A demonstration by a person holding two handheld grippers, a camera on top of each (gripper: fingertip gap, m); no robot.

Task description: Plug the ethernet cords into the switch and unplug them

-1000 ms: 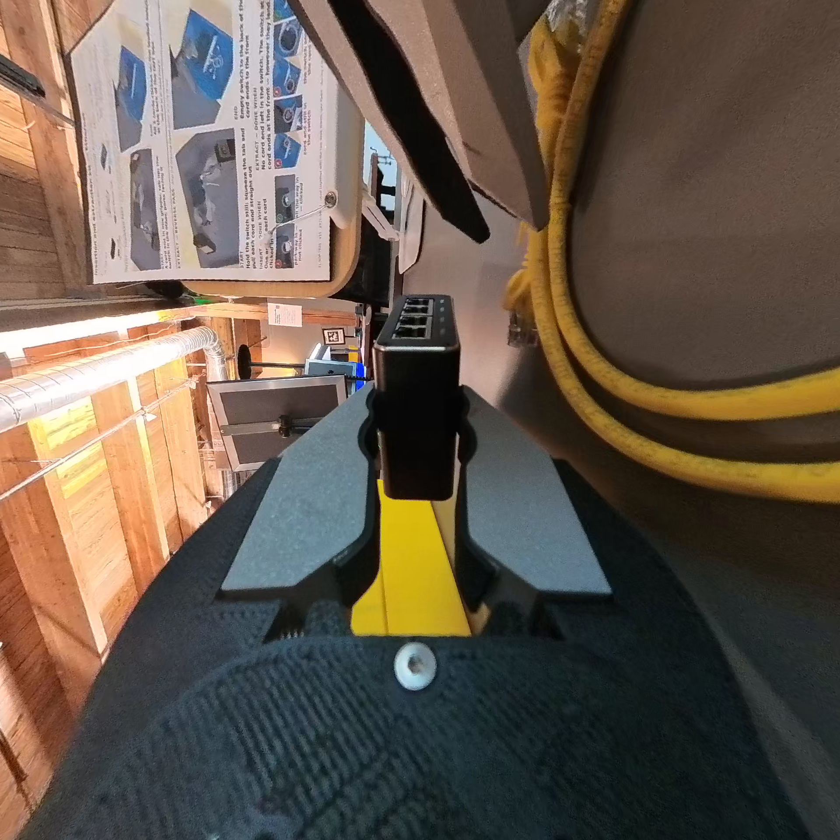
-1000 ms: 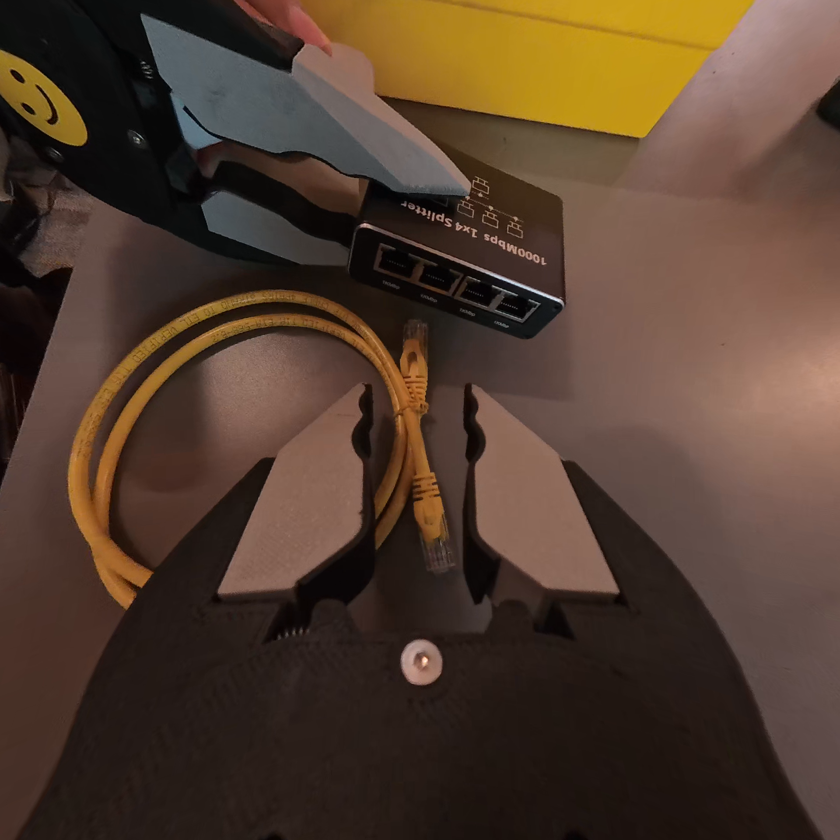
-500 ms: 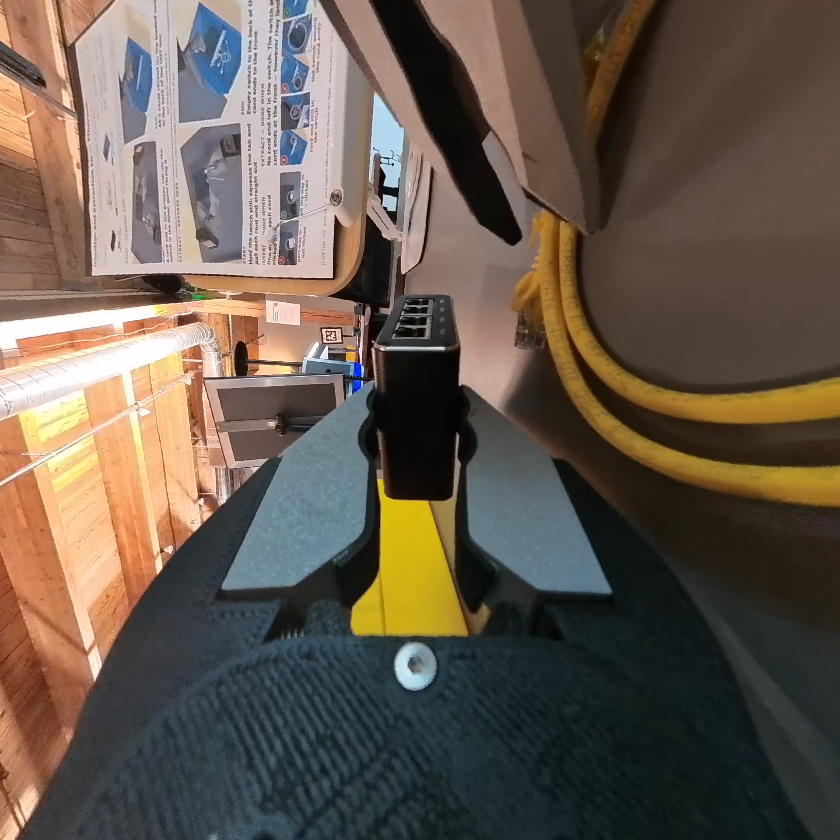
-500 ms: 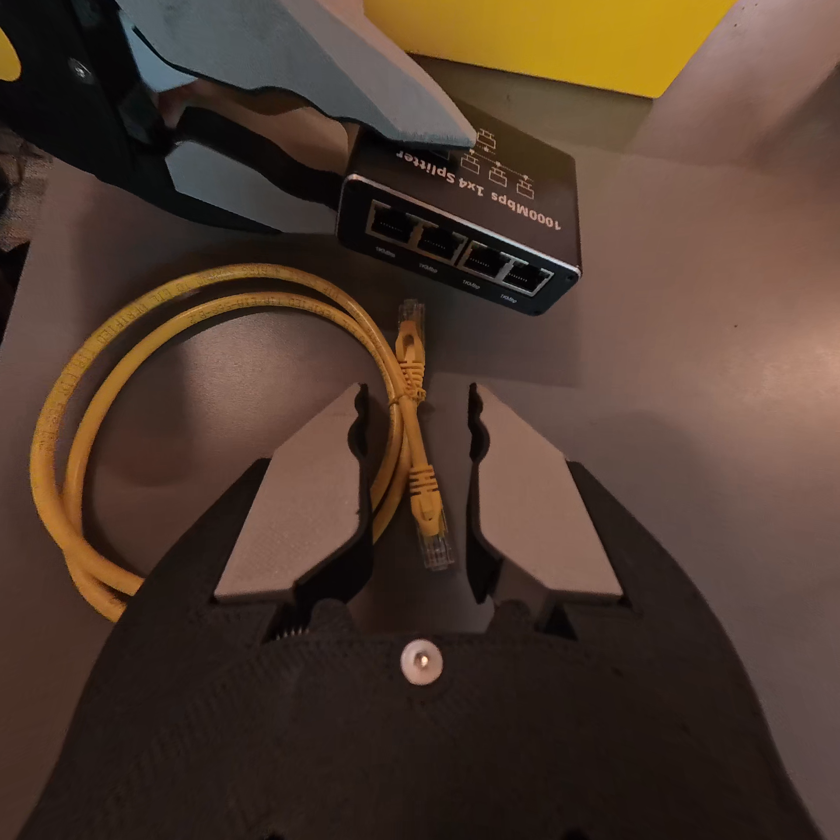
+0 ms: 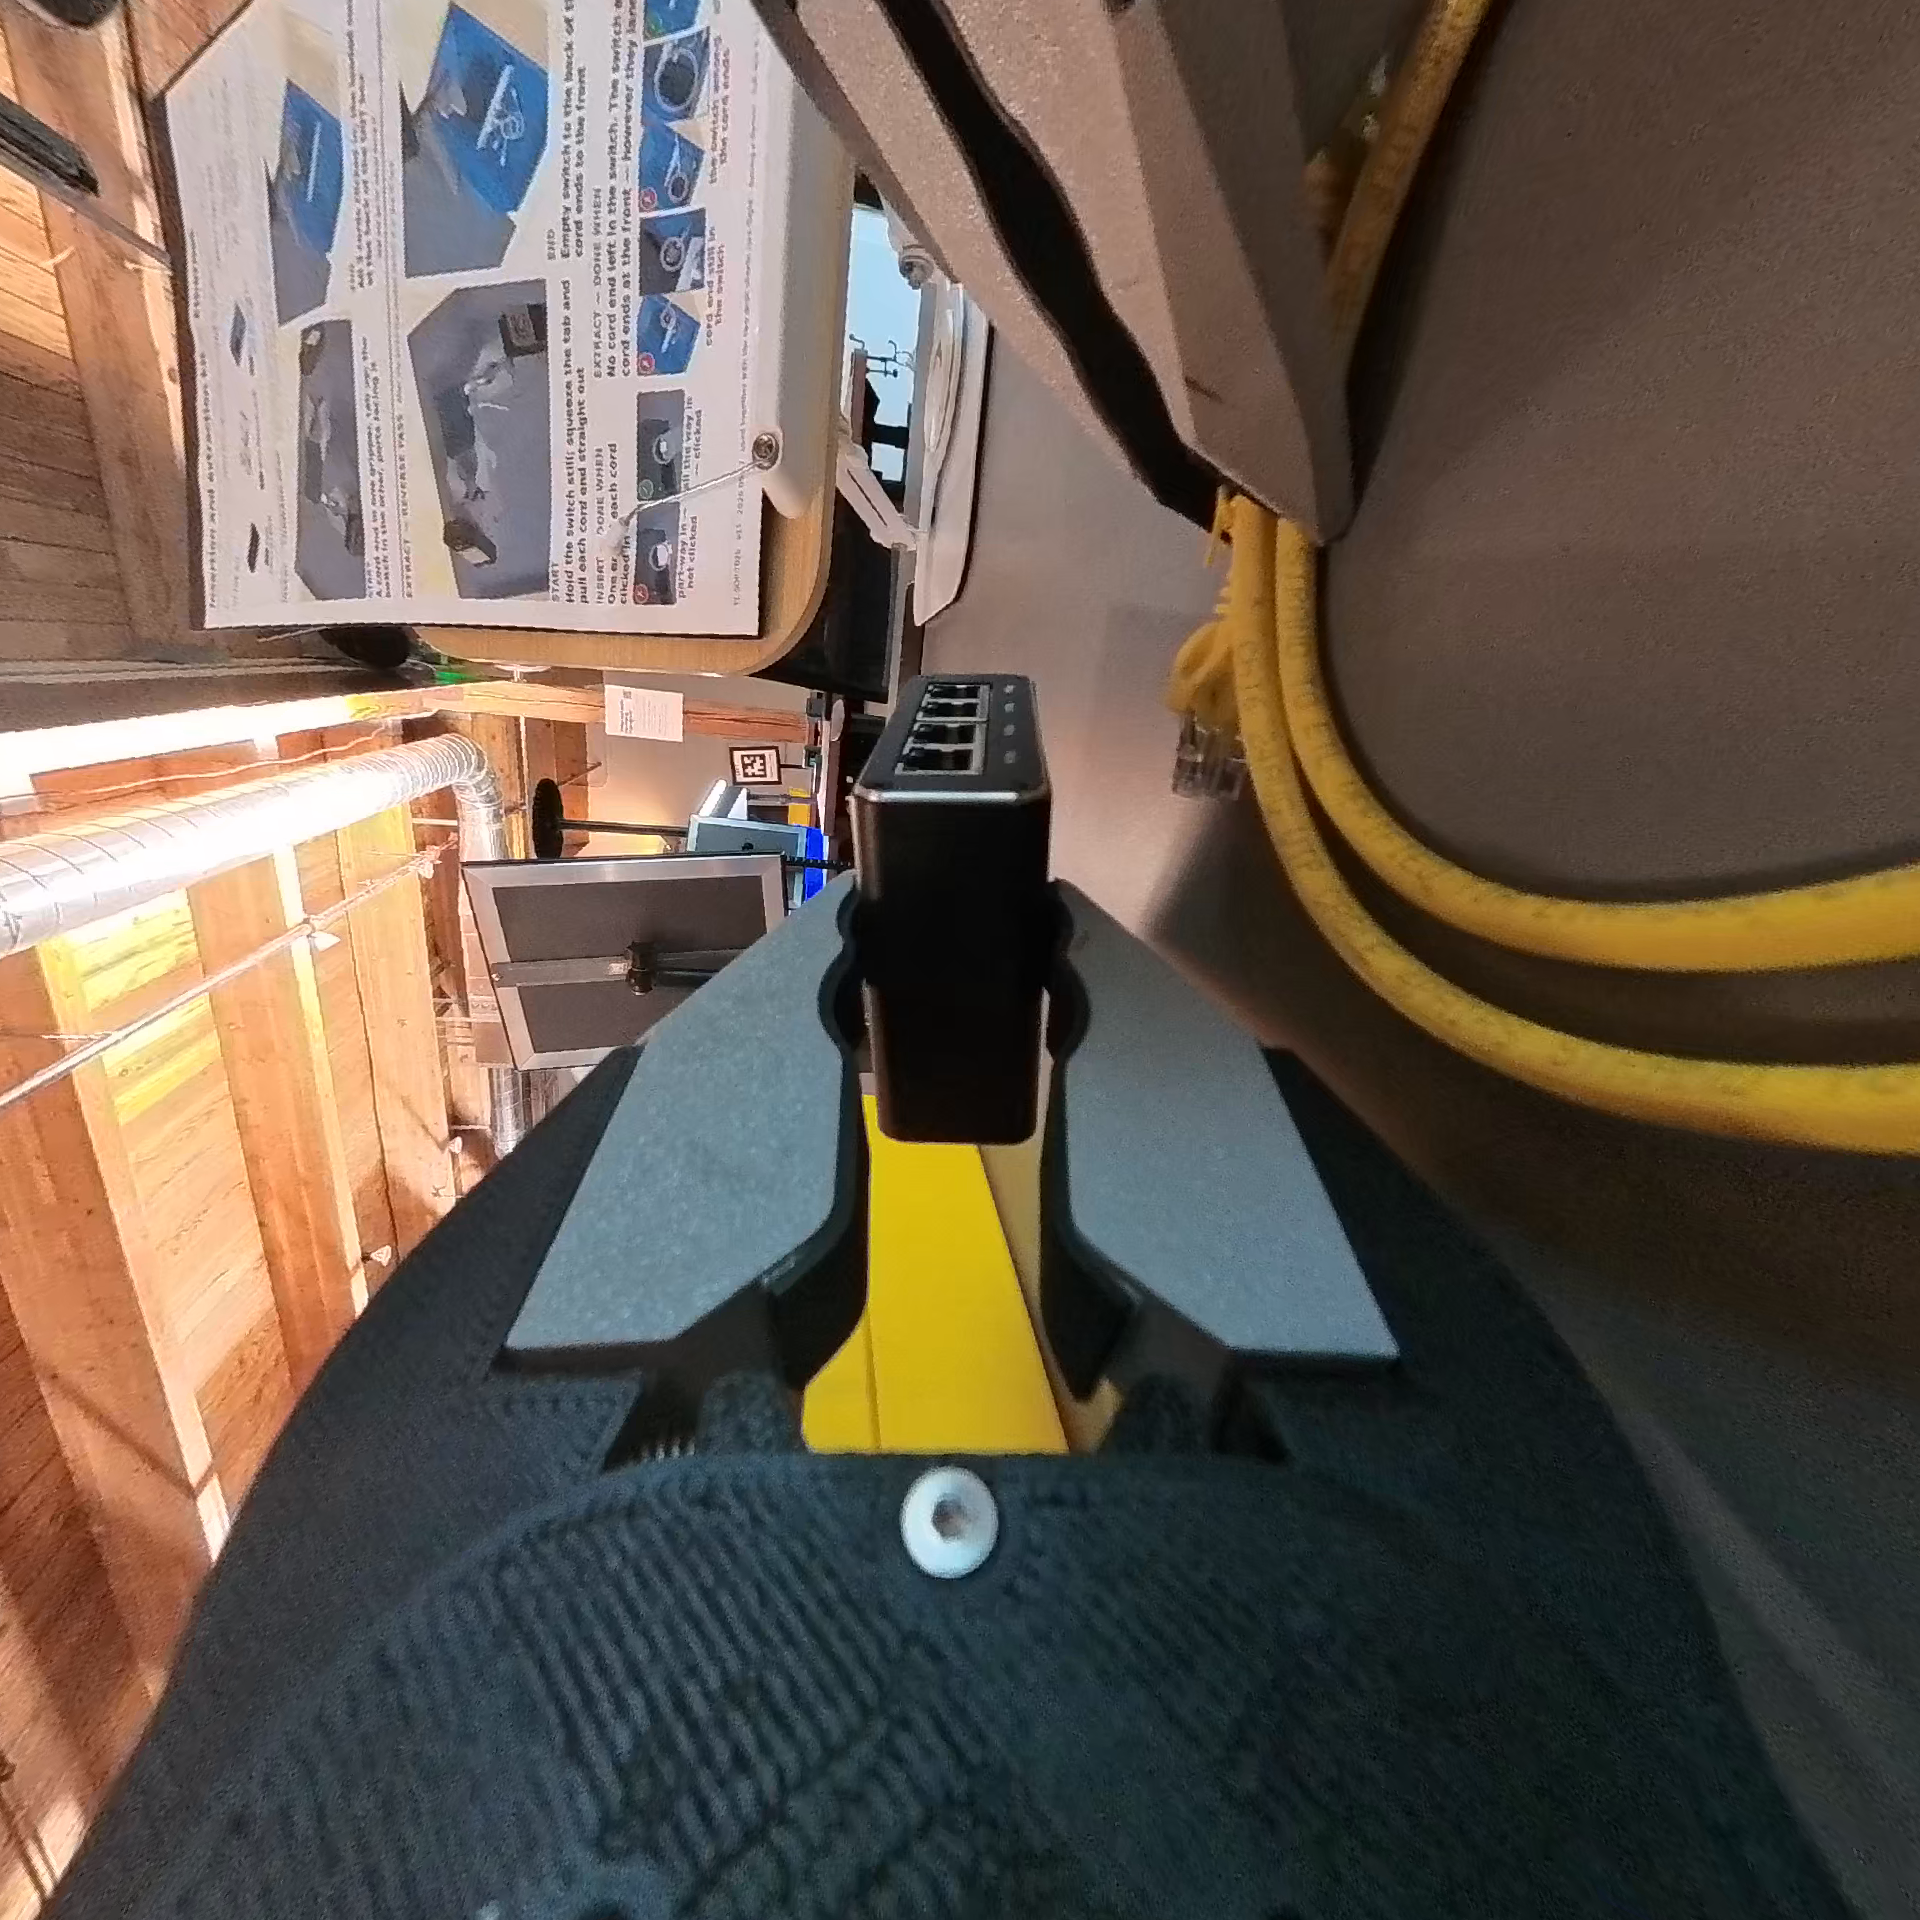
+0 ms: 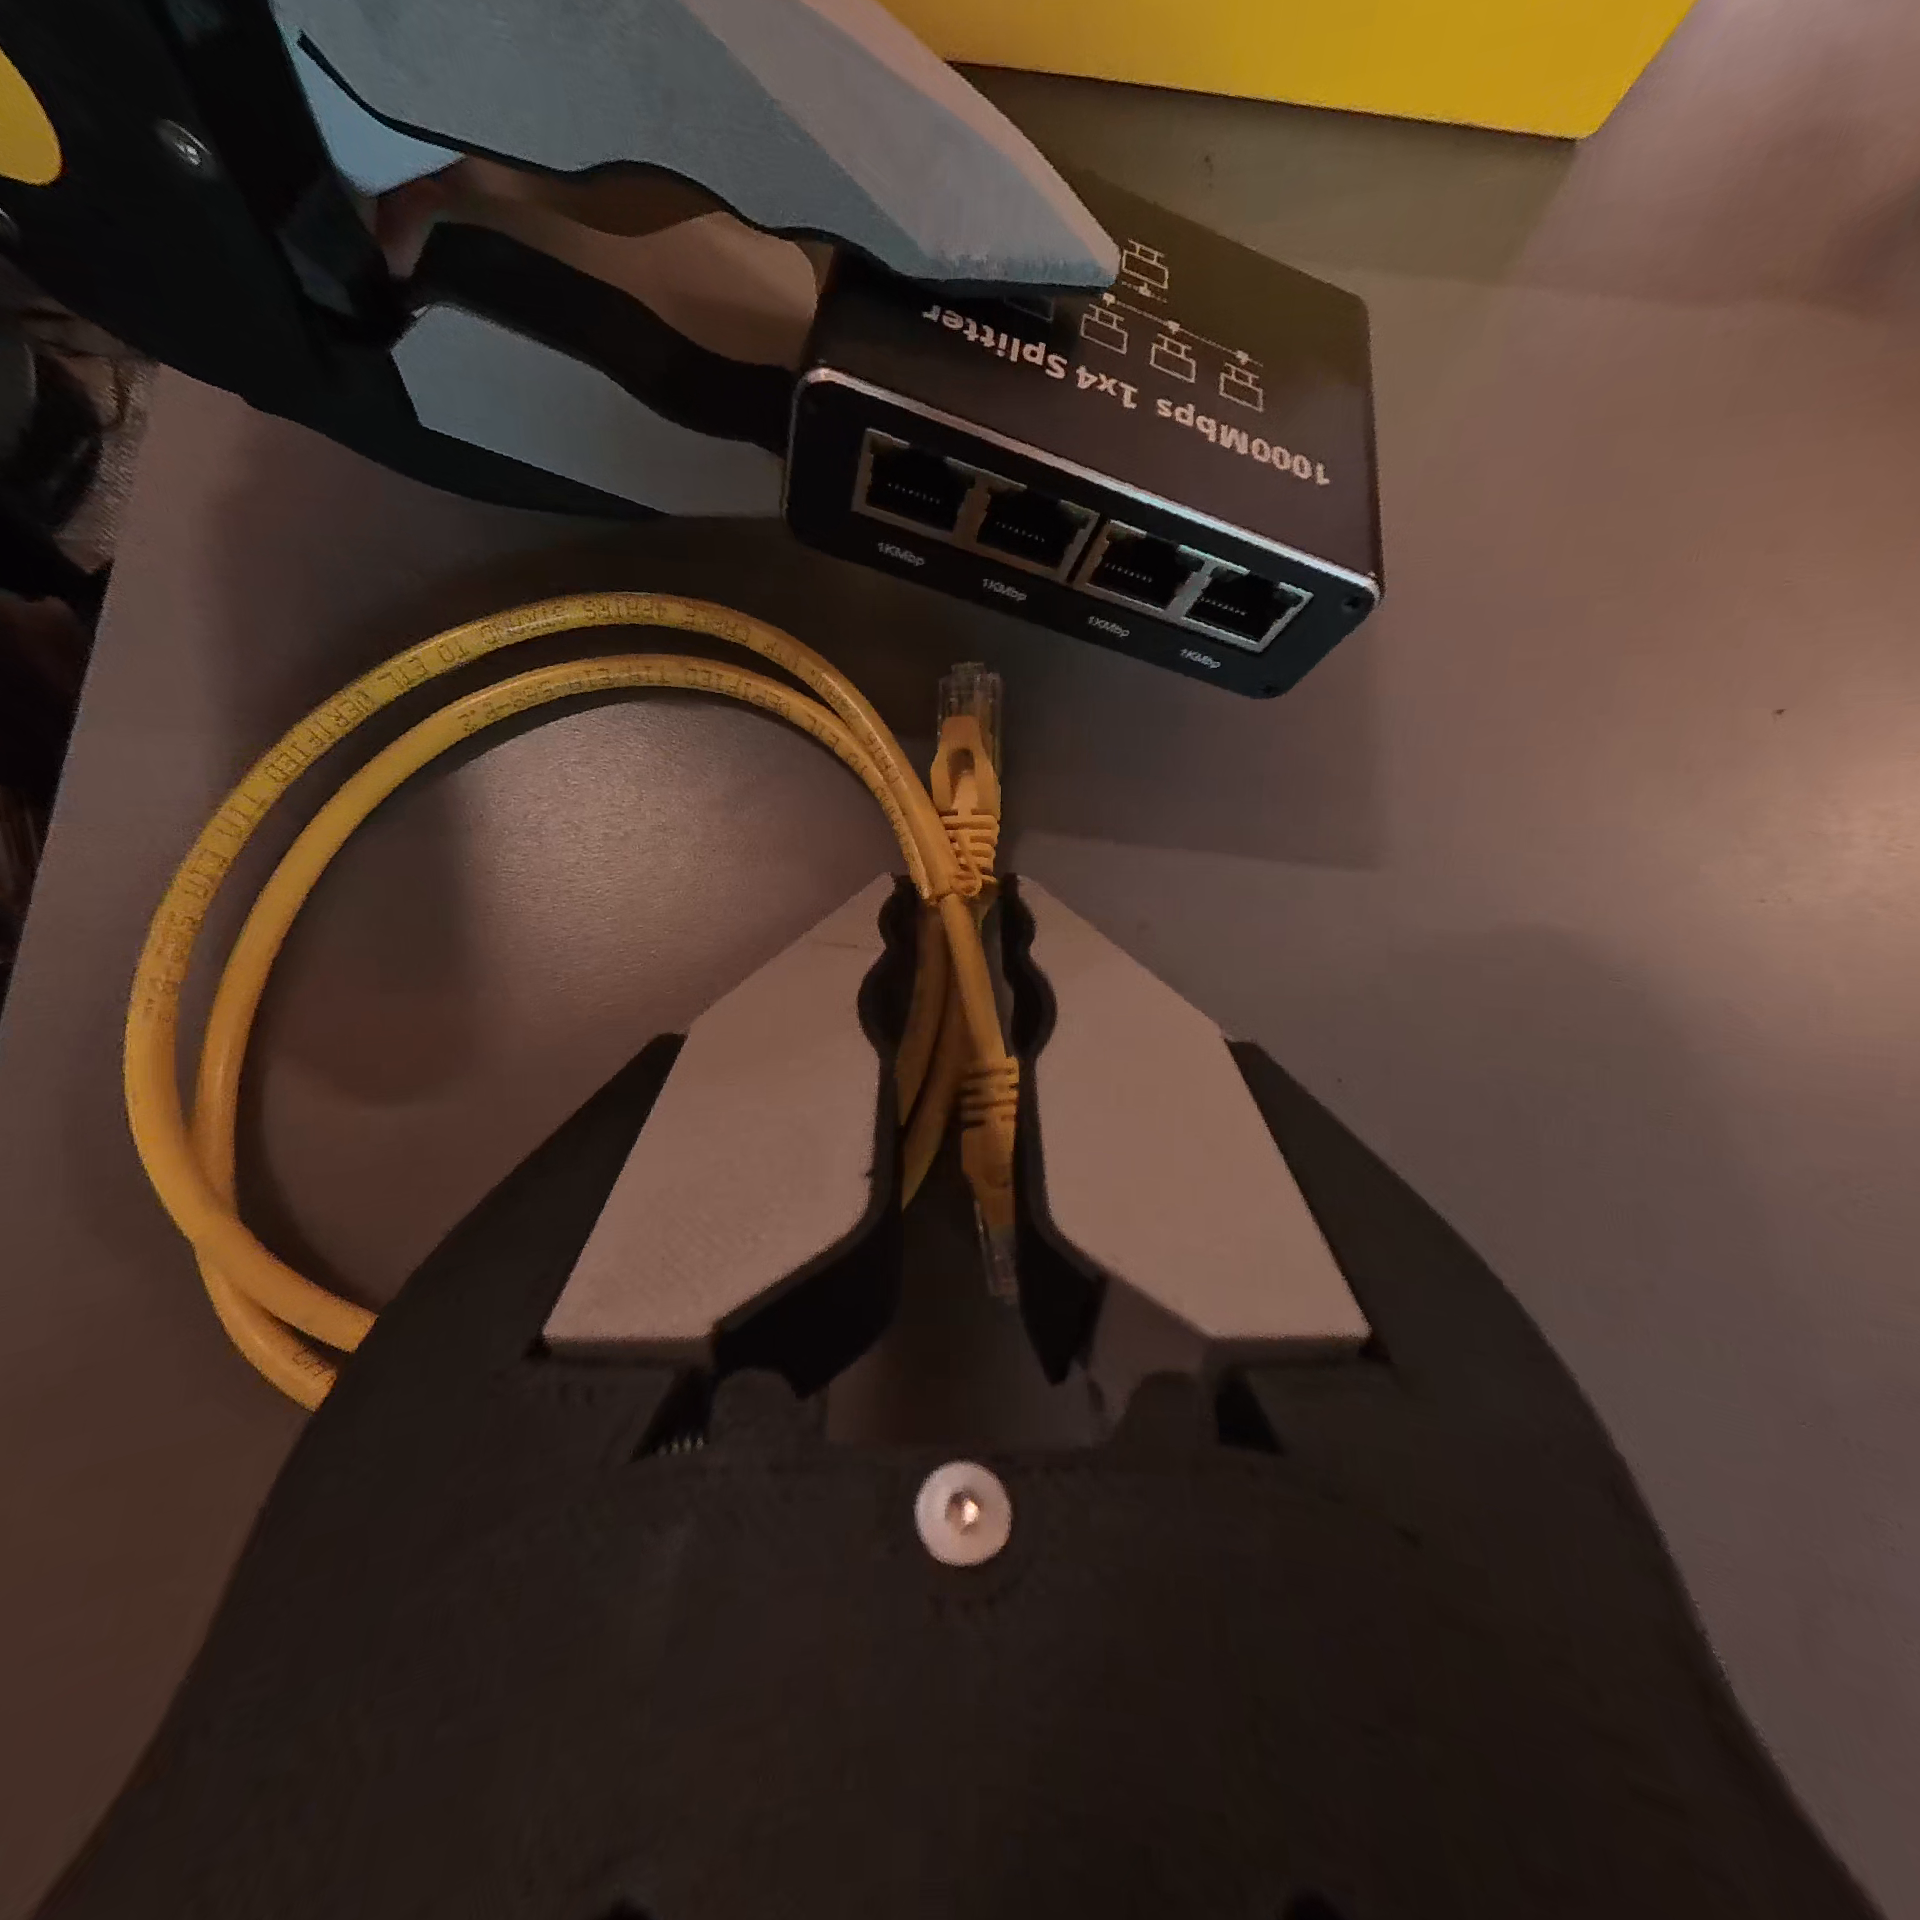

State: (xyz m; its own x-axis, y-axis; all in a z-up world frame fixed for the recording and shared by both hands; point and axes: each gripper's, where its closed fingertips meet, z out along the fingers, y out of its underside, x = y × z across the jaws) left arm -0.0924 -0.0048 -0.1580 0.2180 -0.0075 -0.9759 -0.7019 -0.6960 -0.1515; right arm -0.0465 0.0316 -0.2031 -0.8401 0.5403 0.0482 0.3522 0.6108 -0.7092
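black four-port switch flat on table, looped yellow ethernet cord just beside, seemingly unplugged

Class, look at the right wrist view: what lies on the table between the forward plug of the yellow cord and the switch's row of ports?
Nothing: in the right wrist view, only a short bare strip of grey table separates the forward plug from the switch.

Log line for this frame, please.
left gripper: shut on switch | right gripper: shut on yellow ethernet cord | four ports empty
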